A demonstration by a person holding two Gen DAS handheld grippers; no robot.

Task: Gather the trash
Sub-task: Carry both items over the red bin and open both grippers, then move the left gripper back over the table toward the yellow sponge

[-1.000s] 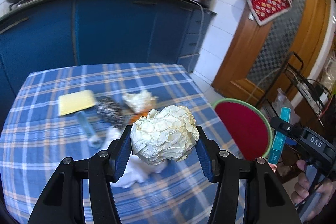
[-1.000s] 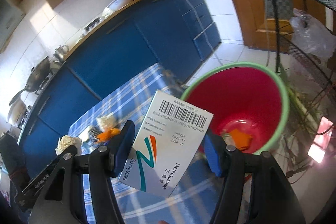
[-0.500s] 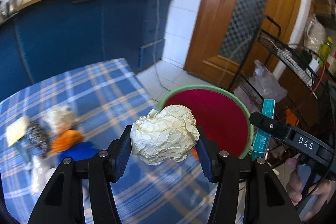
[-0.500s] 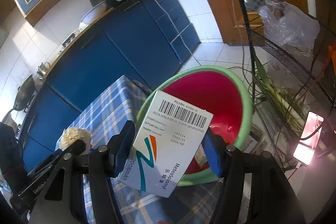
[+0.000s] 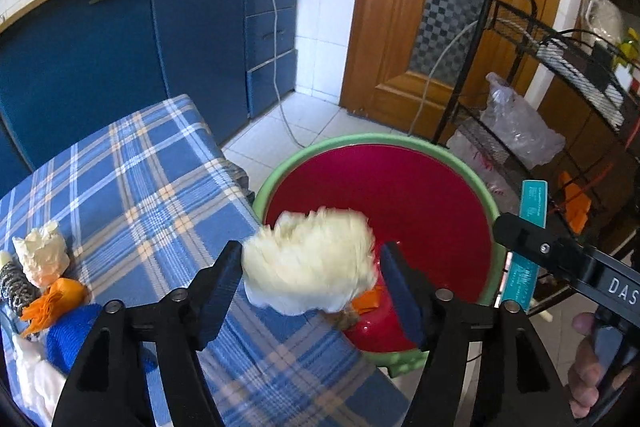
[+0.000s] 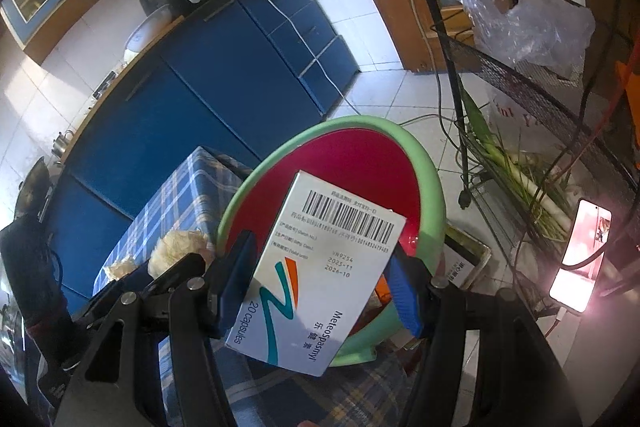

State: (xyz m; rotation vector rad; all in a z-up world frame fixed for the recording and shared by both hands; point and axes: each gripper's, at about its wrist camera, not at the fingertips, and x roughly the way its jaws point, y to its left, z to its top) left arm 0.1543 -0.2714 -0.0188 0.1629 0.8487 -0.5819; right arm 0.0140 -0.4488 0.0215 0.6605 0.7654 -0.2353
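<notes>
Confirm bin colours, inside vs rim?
Bin: red inside, light green rim. Clearest in the left wrist view.

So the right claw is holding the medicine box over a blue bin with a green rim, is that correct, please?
Not quite: the bin is red inside, not blue, as the right wrist view shows. The rest stands: the right claw holds the medicine box over that green-rimmed bin.
</notes>
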